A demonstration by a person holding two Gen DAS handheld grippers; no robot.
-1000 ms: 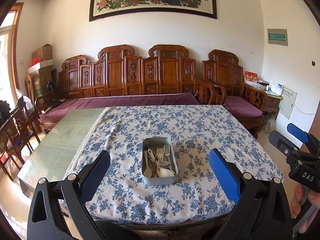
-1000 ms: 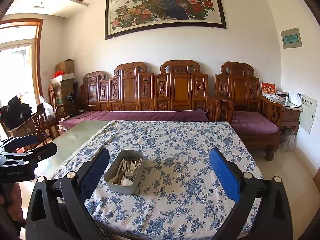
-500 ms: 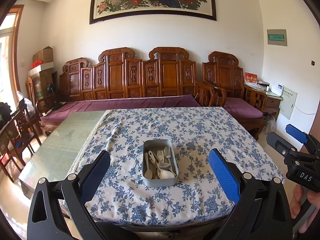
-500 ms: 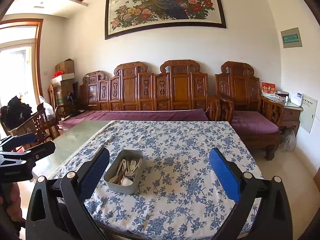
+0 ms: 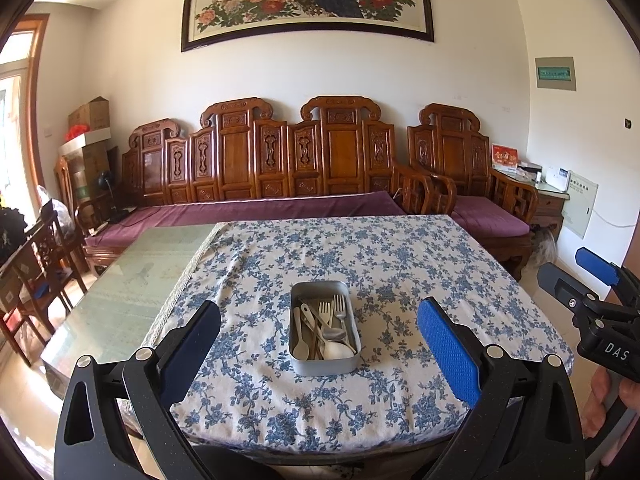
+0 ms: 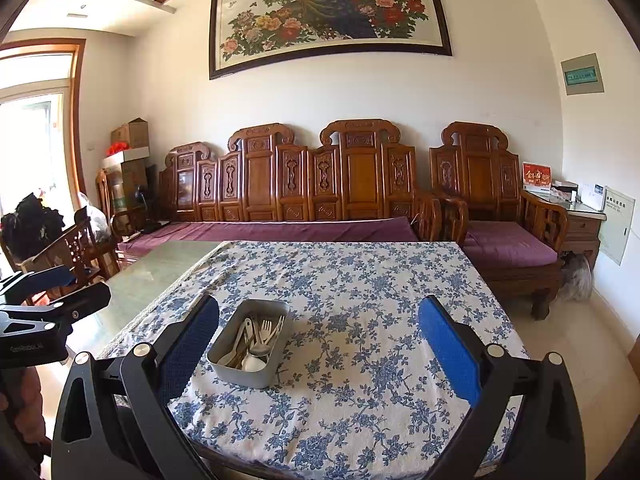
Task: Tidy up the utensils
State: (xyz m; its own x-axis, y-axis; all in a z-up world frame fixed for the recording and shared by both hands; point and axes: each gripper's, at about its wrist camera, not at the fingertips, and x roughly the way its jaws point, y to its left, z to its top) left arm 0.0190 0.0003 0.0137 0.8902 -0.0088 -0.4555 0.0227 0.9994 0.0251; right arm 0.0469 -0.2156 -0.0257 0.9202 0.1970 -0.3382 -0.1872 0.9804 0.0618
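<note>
I see the metal tin [image 5: 325,328] of utensils [image 5: 322,334] on the floral tablecloth [image 5: 384,256], dead ahead of my left gripper [image 5: 318,338], long axis running away from me. From my right gripper [image 6: 318,340] it lies ahead and left. I judge the left nearer. Both grippers are spread wide, holding and touching nothing.

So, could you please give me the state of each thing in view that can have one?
Left hand-held gripper: open, empty, short of the table.
Right hand-held gripper: open, empty.
Metal tin: uncovered, upright on the tablecloth.
Utensils: jumbled together inside the tin, unsorted.
</note>
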